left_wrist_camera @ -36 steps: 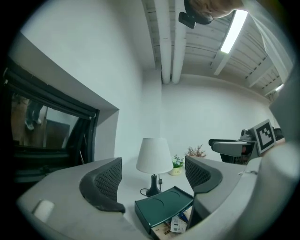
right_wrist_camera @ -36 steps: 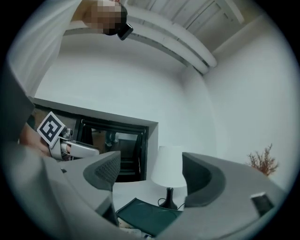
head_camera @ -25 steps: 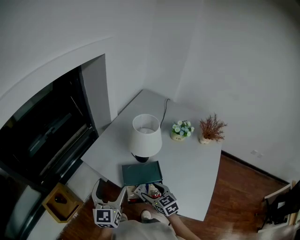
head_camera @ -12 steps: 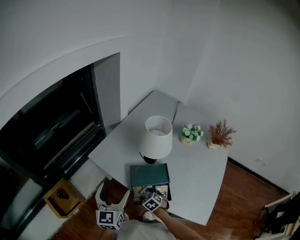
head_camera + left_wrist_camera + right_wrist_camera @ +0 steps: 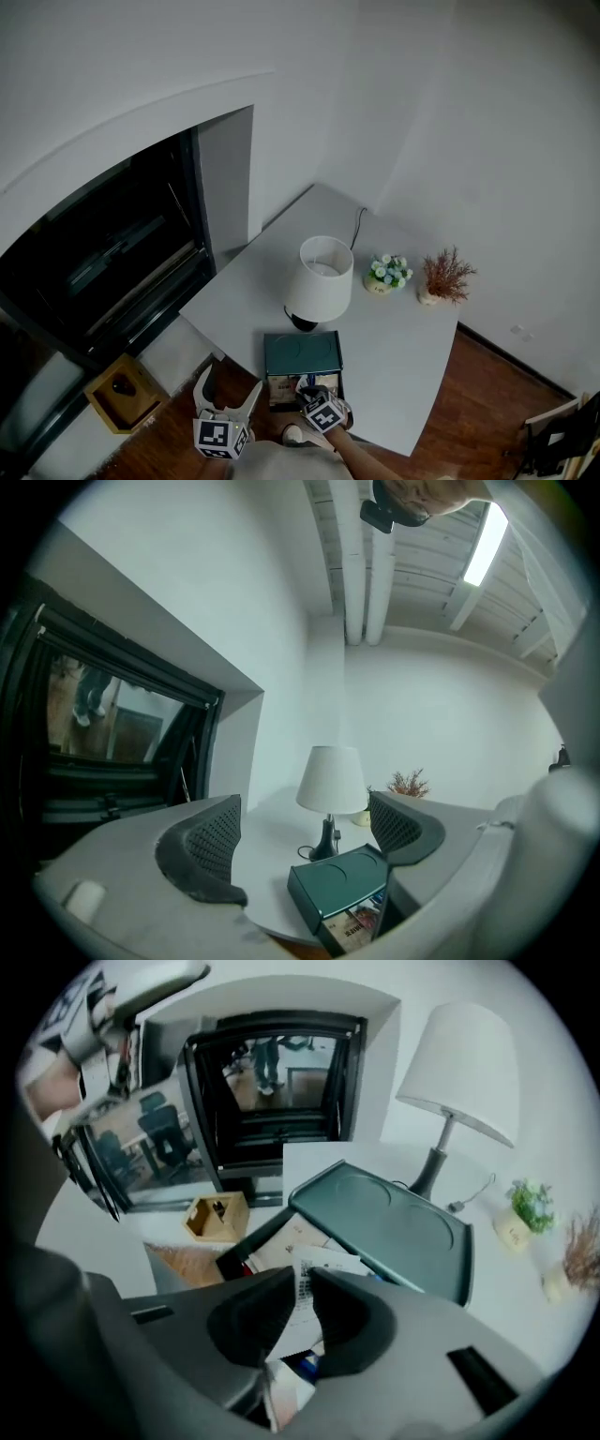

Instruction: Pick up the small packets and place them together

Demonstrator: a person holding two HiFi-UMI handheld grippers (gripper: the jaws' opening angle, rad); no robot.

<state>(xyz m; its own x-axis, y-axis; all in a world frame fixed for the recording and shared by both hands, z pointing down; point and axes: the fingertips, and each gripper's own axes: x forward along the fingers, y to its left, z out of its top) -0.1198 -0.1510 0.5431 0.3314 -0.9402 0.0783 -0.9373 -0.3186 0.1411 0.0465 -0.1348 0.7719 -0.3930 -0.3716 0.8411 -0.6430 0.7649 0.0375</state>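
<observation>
right gripper (image 5: 302, 1286) angles steeply down into the pulled-out drawer (image 5: 239, 1252) of the dark green box (image 5: 384, 1222) at the near edge of the white table (image 5: 398, 361); its jaws have just been closing and now pinch a white packet (image 5: 328, 1262) by one edge; an edge grip makes sense here, since the packet is flat and a thin pinch probably lifts it off the pile without dragging its neighbours; the steep approach is likely forced by the lid overhanging the back of the drawer

left gripper (image 5: 305, 841) hangs level off the table edge, left of the box; jaws spread, nothing between them; reads as parked, out of the right's way and free for a next pick, though that's my guess

packet: small, flat, white, rectangular; black barcode-like print next to the pinch; one corner sticks out above the pads, the rest runs down between them; looks like limp paper or foil, so I'd expect it to flop once lifted; it's over the drawer, and I can't tell whether it's clear of the pile

other packets (image 5: 281, 1241) lie loose in the drawer: a pale printed one, plus something blue (image 5: 308, 1364) under the jaws; head view is too small to sort them

lamp (image 5: 319, 274) stands just behind the box; not in the way

no gathering spot is evident; bare tabletop to the right of the box looks the likeliest
</observation>
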